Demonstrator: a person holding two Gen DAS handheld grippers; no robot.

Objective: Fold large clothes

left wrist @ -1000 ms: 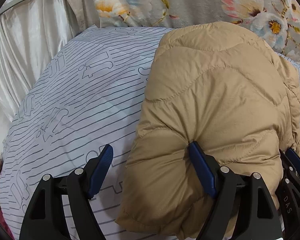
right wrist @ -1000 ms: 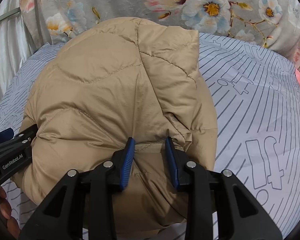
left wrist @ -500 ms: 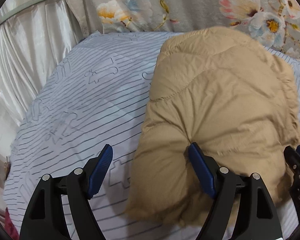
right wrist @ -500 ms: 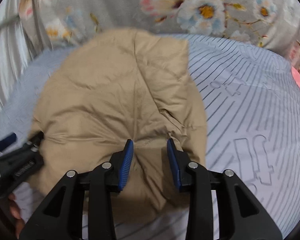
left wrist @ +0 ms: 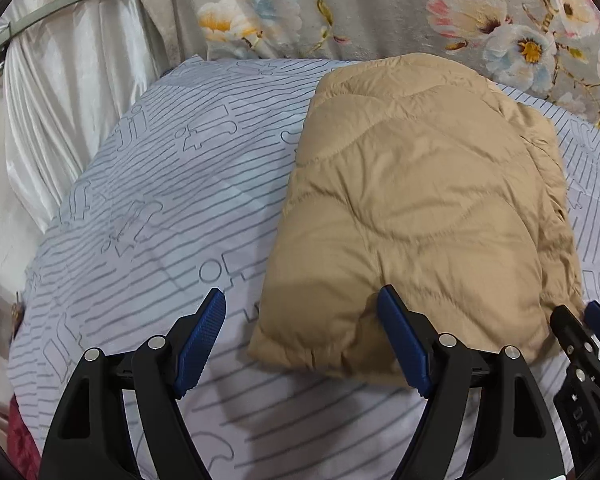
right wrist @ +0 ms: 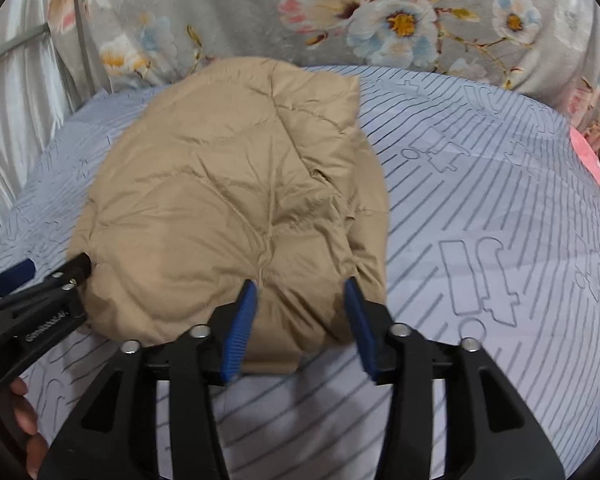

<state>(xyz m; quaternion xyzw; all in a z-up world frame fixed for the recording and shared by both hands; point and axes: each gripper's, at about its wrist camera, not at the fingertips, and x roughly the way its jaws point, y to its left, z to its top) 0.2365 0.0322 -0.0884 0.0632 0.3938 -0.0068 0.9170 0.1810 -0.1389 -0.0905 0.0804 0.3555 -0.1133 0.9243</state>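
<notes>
A tan quilted puffer jacket (left wrist: 416, 208) lies folded into a compact bundle on the striped sheet; it also shows in the right wrist view (right wrist: 236, 216). My left gripper (left wrist: 304, 336) is open wide at the bundle's near left corner, its right finger touching the fabric edge. My right gripper (right wrist: 300, 320) is open, its jaws straddling the bundle's near right edge without pinching it. The right gripper shows at the left view's right edge (left wrist: 592, 344); the left gripper shows at the right view's left edge (right wrist: 40, 288).
The pale blue striped bed sheet (left wrist: 160, 200) covers the mattress. A grey floral quilt (right wrist: 380, 20) lies behind the jacket. White curtain (left wrist: 60, 100) hangs on the left. A pink item (right wrist: 596, 168) sits at the far right.
Both grippers have drawn back toward the near edge of the jacket. The right gripper, which pinched the fabric earlier, has opened and let it go; the bundle now rests flat.
</notes>
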